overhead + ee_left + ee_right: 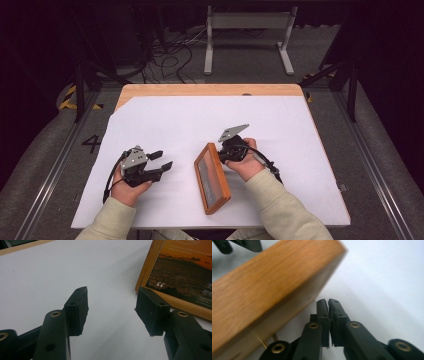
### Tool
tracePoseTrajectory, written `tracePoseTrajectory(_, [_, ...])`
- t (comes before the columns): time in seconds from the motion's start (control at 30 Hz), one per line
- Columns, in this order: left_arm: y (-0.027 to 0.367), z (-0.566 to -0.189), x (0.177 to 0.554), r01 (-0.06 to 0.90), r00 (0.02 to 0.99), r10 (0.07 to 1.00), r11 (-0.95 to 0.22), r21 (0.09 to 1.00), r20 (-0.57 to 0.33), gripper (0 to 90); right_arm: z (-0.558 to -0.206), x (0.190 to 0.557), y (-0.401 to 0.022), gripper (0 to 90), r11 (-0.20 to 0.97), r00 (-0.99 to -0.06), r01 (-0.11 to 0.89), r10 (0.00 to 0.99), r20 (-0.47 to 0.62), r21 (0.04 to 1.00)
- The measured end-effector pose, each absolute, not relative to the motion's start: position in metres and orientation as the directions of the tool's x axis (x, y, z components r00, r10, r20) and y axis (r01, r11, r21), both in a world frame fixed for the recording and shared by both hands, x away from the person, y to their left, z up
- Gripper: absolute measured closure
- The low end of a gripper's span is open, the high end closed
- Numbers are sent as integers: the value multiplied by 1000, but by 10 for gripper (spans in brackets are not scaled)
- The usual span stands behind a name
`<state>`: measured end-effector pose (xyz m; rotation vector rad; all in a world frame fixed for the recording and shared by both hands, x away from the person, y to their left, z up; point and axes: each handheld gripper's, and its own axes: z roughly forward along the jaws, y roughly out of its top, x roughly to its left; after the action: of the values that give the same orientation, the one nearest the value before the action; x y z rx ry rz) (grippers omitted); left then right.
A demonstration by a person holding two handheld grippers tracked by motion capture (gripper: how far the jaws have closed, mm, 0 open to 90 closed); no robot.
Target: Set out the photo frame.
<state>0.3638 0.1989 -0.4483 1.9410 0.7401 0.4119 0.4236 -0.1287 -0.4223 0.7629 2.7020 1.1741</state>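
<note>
The white-covered wooden worktop (165,120) holds a wooden picture frame with a sunset photo (212,178) near its front edge, tilted up. The right tool (226,153), pressed together, props its back, probably standing it up. The left tool (161,161) waits spread nearby. Next: steady it. The frame's stand is hidden.

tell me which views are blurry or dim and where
Right gripper view: the wooden photo frame is soft and smeared, its corner blurred against the white table cover. Left gripper view: sharp on the left gripper, mild softness on the frame's picture. High view: evenly lit table, surroundings fall into darkness.
</note>
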Motion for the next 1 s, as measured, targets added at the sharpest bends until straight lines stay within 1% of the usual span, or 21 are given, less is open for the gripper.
tracePoseTrajectory(0.07, [201,-448,364,322,754,656,-333,886,-27,430,-416,422,-137,812,589,-850,413,523,62,694])
tracePoseTrajectory(0.13, [202,-447,363,323,755,655,-341,883,-24,421,-410,420,-145,745,572,-833,433,549,67,697])
tracePoseTrajectory(0.17, [202,-447,362,325,755,655,-340,883,-25,419,-405,418,-149,694,567,-824,437,563,59,698])
tracePoseTrajectory(0.2, [203,-447,362,325,754,656,-342,882,-23,418,-402,416,-151,670,561,-817,442,573,56,700])
tracePoseTrajectory(0.33, [204,-447,362,329,753,657,-337,882,-29,413,-384,408,-160,553,553,-803,440,595,35,707])
tracePoseTrajectory(0.43, [205,-447,363,335,752,658,-335,881,-36,410,-372,401,-165,445,557,-797,427,604,5,712])
tracePoseTrajectory(0.47, [205,-447,364,331,754,656,-339,881,-31,410,-372,401,-165,445,557,-797,427,604,5,712])
tracePoseTrajectory(0.5, [204,-447,364,334,754,656,-336,881,-35,408,-365,397,-168,410,553,-795,423,606,1,718])
tracePoseTrajectory(0.57, [203,-447,364,330,755,655,-341,880,-29,406,-362,395,-169,396,550,-798,421,603,5,721])
tracePoseTrajectory(0.7, [203,-447,364,332,755,656,-345,878,-28,404,-350,385,-168,335,535,-804,426,594,34,729])
tracePoseTrajectory(0.73, [203,-448,364,331,754,657,-348,877,-24,403,-346,381,-167,307,536,-807,428,590,40,728])
tracePoseTrajectory(0.77, [203,-448,364,331,754,657,-348,877,-24,401,-343,377,-165,275,540,-810,428,585,42,724])
tracePoseTrajectory(0.8, [203,-448,364,334,753,657,-347,877,-27,401,-343,377,-165,275,540,-810,428,585,42,724])
tracePoseTrajectory(0.83, [203,-448,364,337,753,657,-343,877,-32,402,-341,375,-162,242,544,-809,433,586,44,719])
tracePoseTrajectory(1.0, [203,-448,364,332,754,656,-347,877,-25,402,-337,366,-151,184,564,-818,460,569,82,686])
